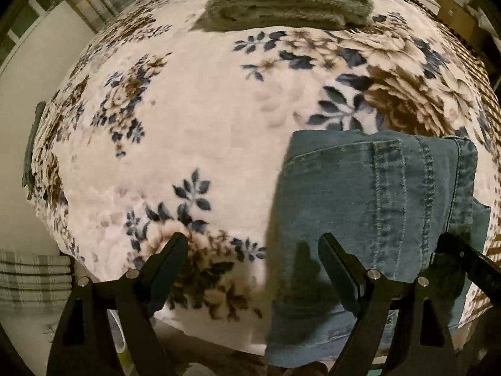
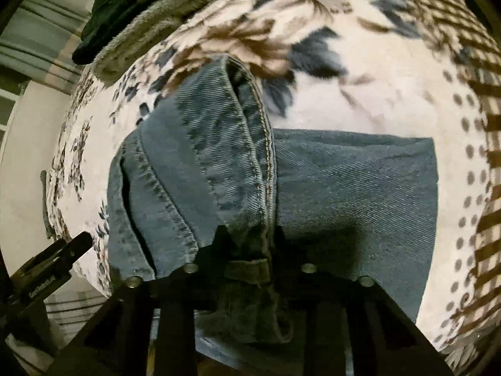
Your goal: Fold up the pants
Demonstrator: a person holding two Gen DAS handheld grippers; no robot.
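Jeans part-folded at the near edge of the bed.
My right gripper [image 2: 247,250] has its fingers pinched on the jeans [image 2: 344,188], tips buried in denim. My left gripper [image 1: 253,247] gapes empty over the floral blanket [image 1: 203,109]. Folded towels [image 1: 281,9] sit far back.
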